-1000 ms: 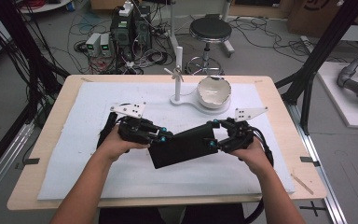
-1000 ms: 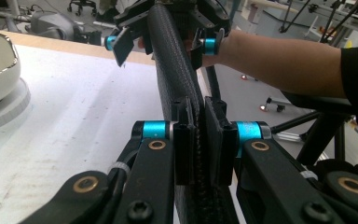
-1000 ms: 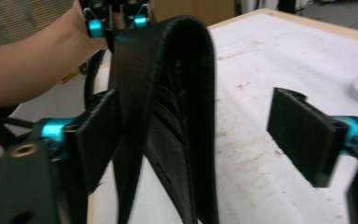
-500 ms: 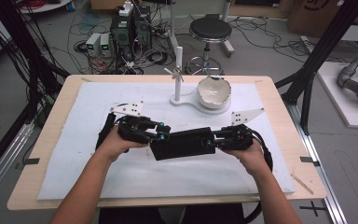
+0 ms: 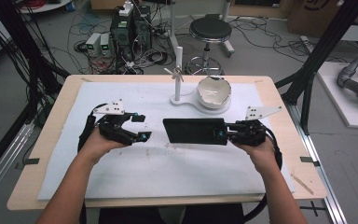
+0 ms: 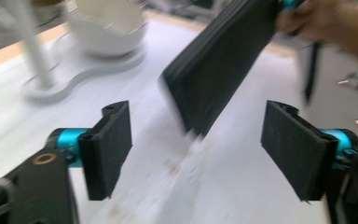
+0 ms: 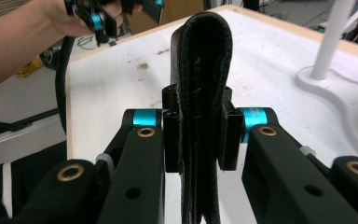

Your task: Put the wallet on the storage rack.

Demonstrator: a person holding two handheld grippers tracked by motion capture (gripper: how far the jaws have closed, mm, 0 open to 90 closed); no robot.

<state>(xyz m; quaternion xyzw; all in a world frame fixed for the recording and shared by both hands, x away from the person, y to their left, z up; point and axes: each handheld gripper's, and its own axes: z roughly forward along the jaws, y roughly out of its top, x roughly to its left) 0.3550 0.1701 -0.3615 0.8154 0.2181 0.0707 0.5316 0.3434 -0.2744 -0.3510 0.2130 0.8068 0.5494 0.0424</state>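
A black leather wallet (image 5: 193, 130) hangs just above the white mat, folded shut, with its long side running left to right. My right gripper (image 5: 221, 134) is shut on its right end; in the right gripper view the pads (image 7: 171, 140) clamp the wallet (image 7: 200, 60) edge-on. My left gripper (image 5: 141, 127) stands a short way left of the wallet's free end. Its jaws have just been opening, and nothing lies between the pads (image 6: 109, 147). In the left gripper view the wallet (image 6: 219, 60) slants ahead of my left gripper (image 6: 200, 149), blurred.
A white stand with an upright post (image 5: 176, 70) sits at the back middle, and a white bowl (image 5: 213, 91) rests on its base. The white mat (image 5: 168, 172) covers most of the wooden table (image 5: 42, 140). Beyond the far edge are a stool and cables.
The left gripper has let go of the wallet's left end, opened and drawn back to the left. The right gripper has closed on the right end and now carries the wallet alone, levelled out.
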